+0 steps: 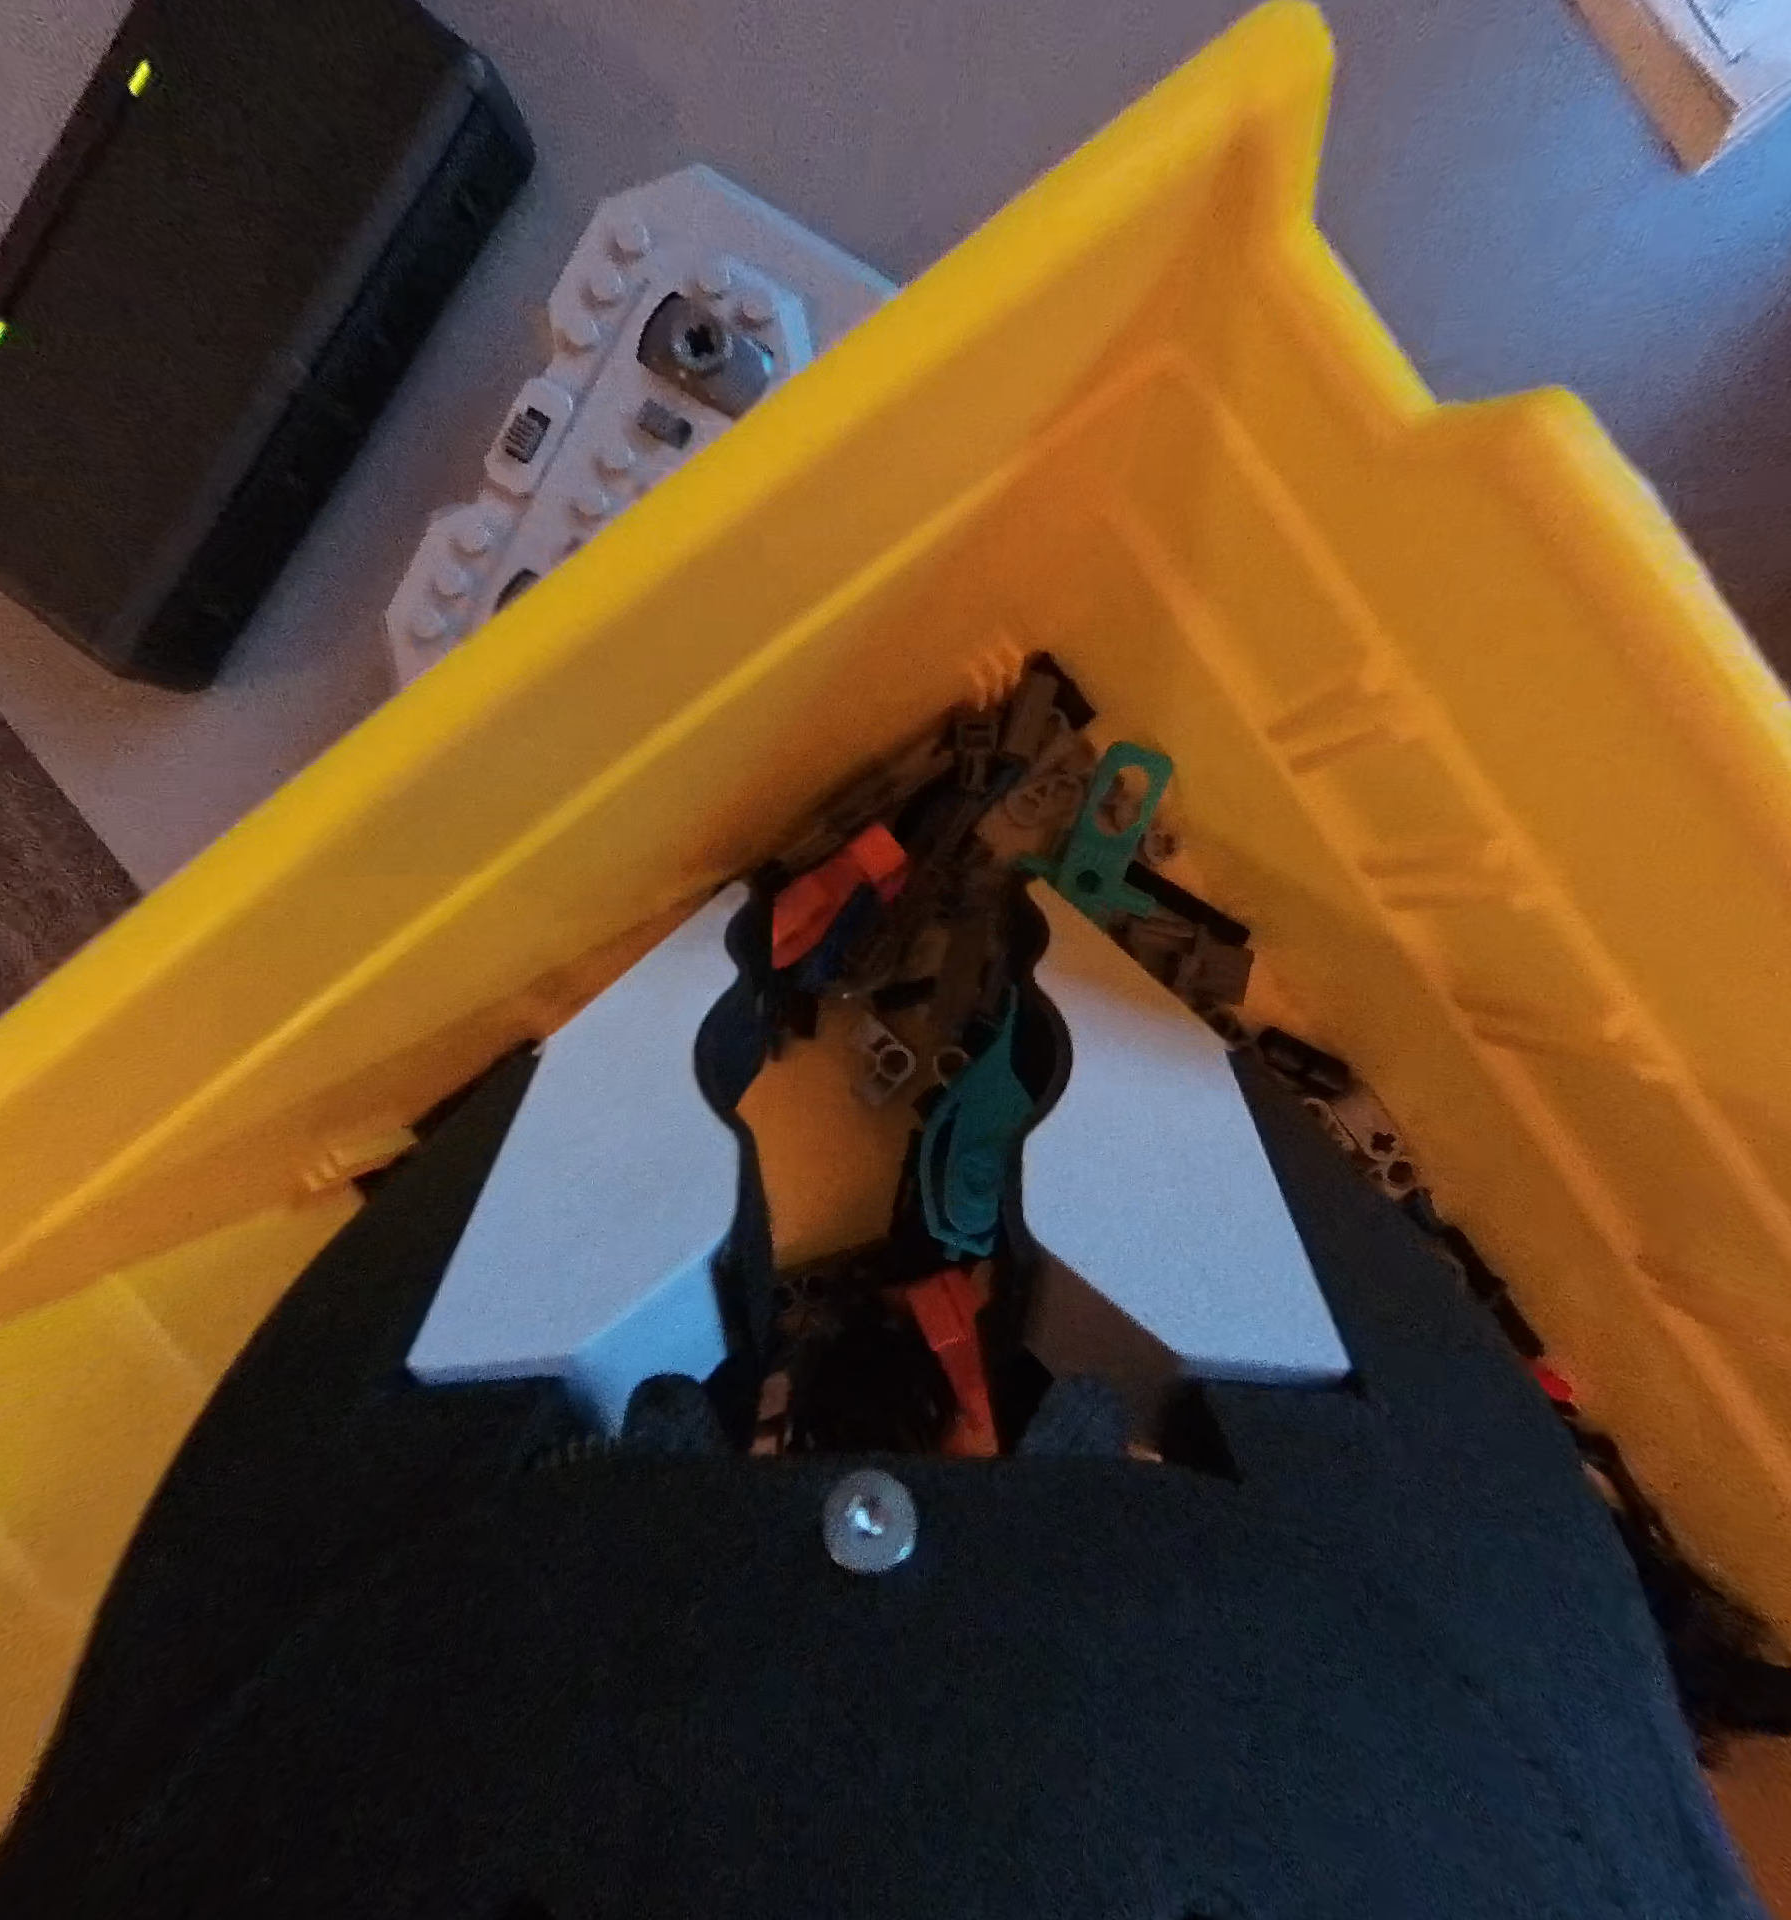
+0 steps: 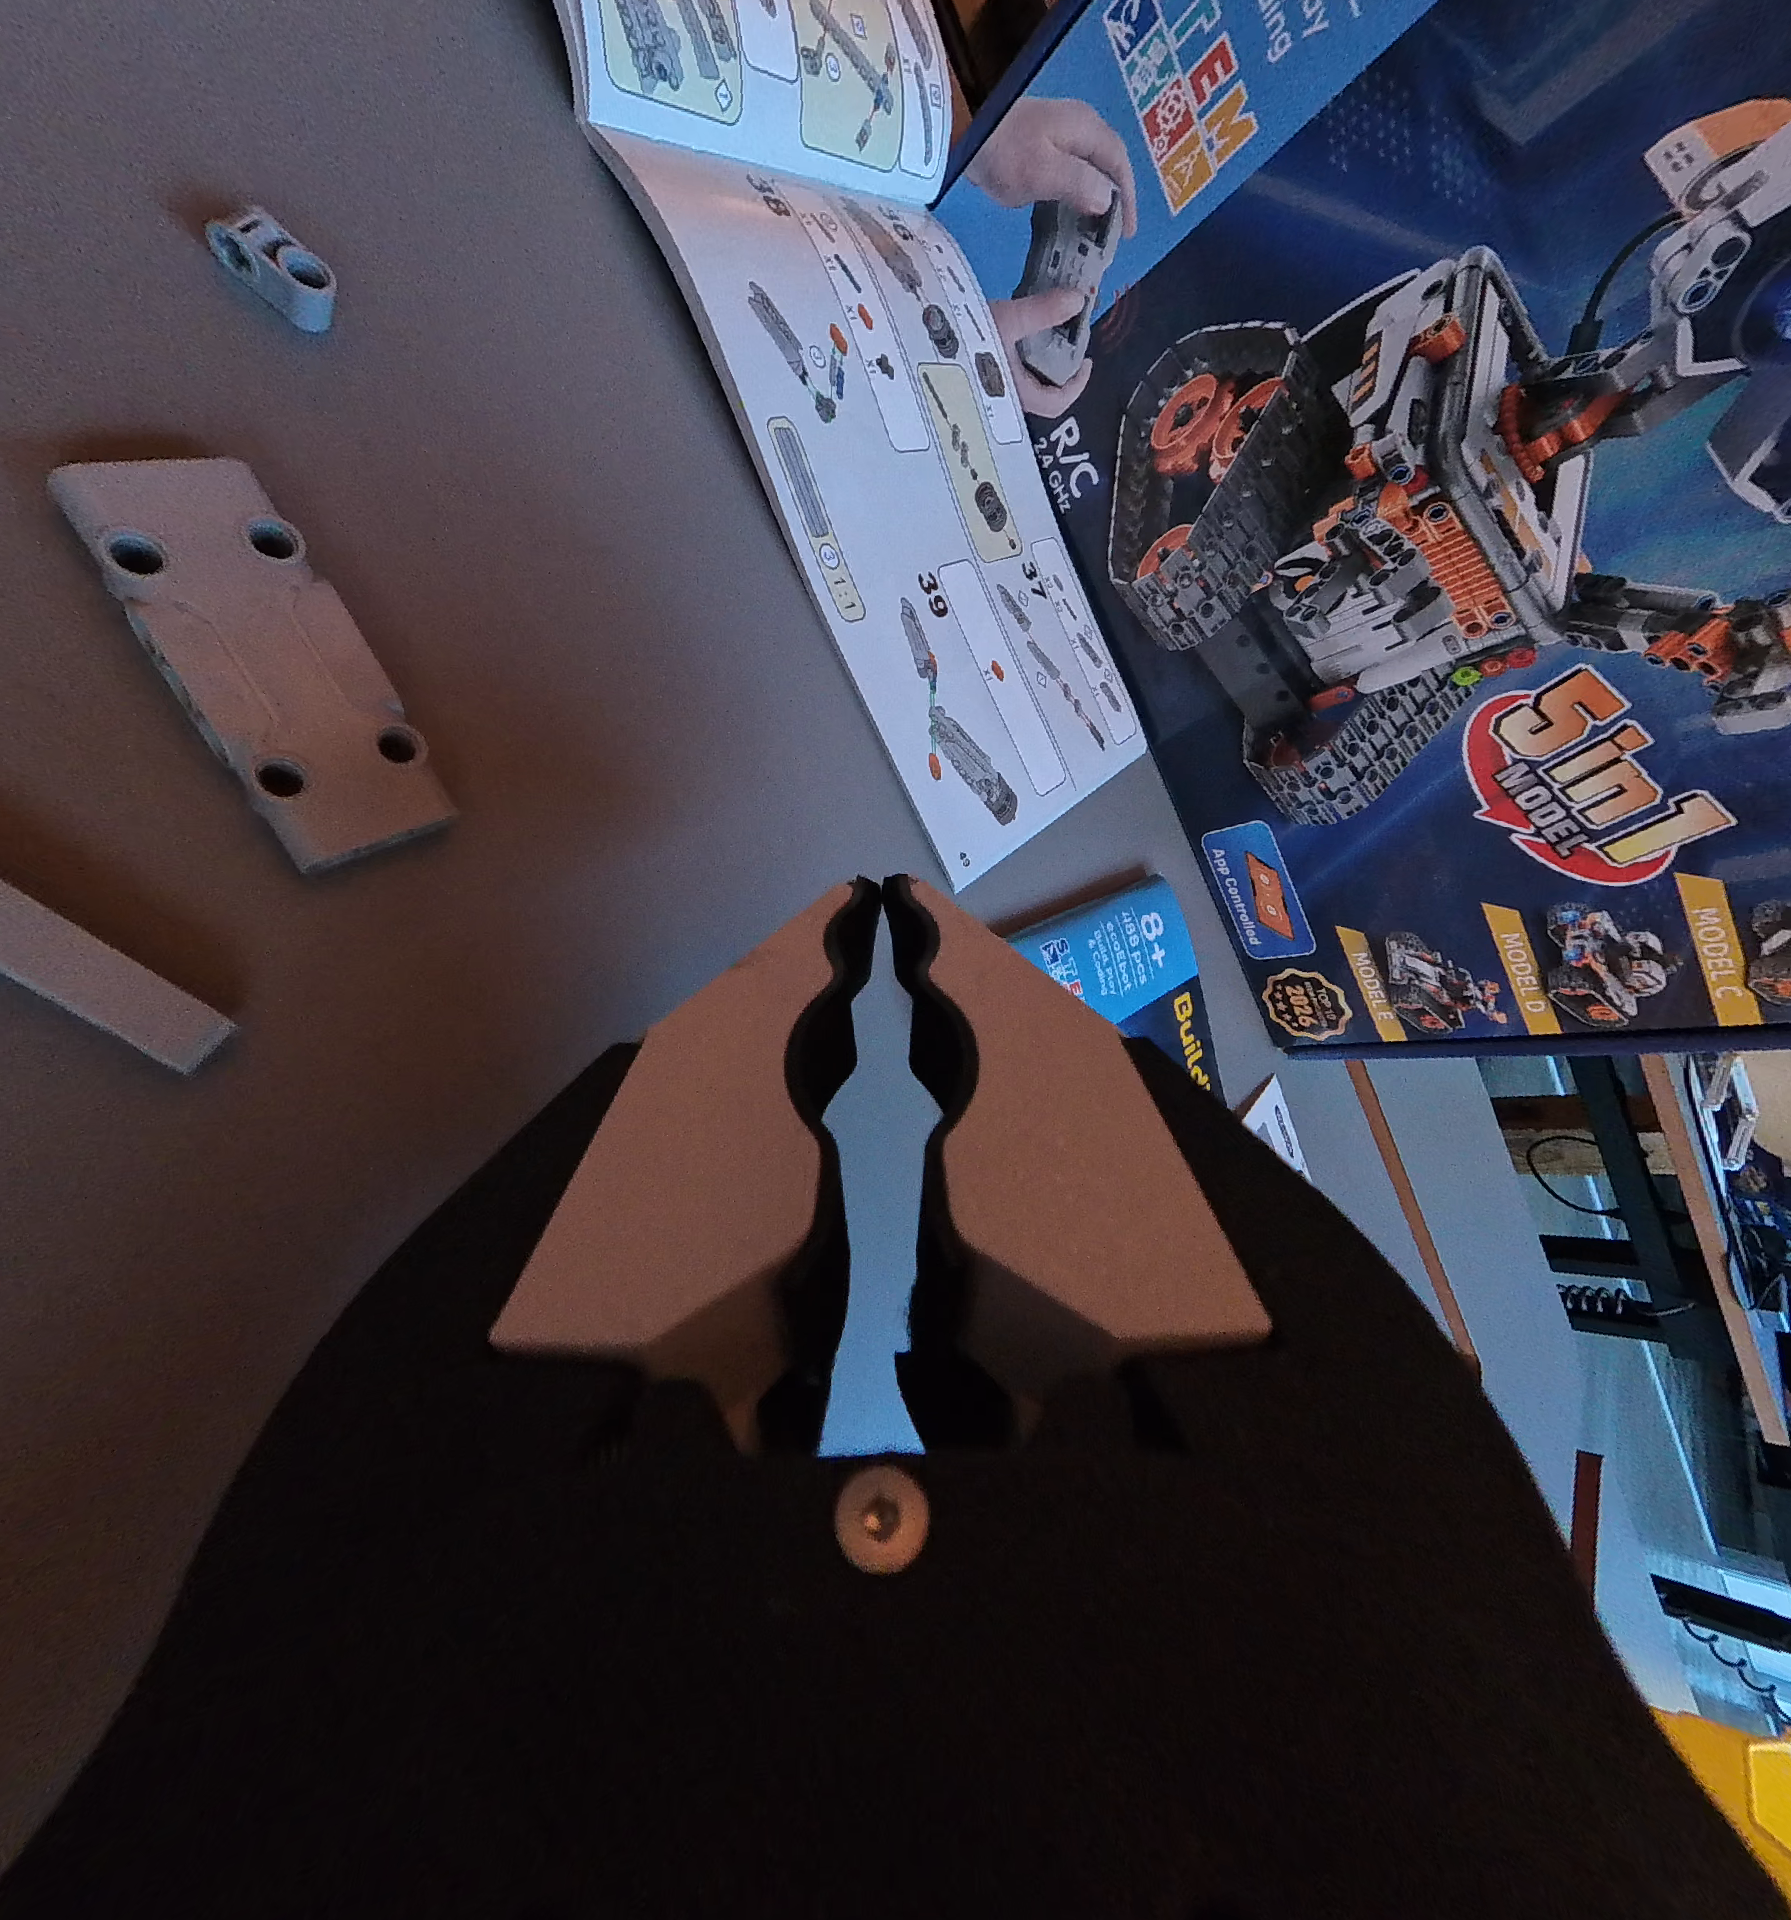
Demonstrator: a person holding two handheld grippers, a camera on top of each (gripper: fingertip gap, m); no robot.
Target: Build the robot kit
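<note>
My left gripper (image 1: 896, 920) is open, reaching down into a yellow plastic bin (image 1: 662, 727). Its tips hang over a heap of small building parts (image 1: 974, 883) in the bin's corner. An orange part (image 1: 839, 894) lies by the left fingertip. A teal part (image 1: 1104, 831) lies by the right tip, and another teal part (image 1: 974, 1143) sits between the fingers. My right gripper (image 2: 883, 885) is shut and empty, above the grey table. The corner of an open instruction booklet (image 2: 870, 468) lies just beyond its tips.
Outside the bin lie a white studded plate (image 1: 621, 353) and a black box (image 1: 195, 312) with green lights. The right wrist view shows a grey four-hole panel (image 2: 247, 655), a small grey connector (image 2: 273, 268), a grey bar (image 2: 70, 961), a blue kit box (image 2: 1493, 520) and a bin corner (image 2: 1774, 1808). The tips of one gripper are about 55 centimetres away from the tips of the other. To reach the white studded plate (image 1: 621, 353) in a straight line is about 9 centimetres for my left fingers, about 55 centimetres for my right.
</note>
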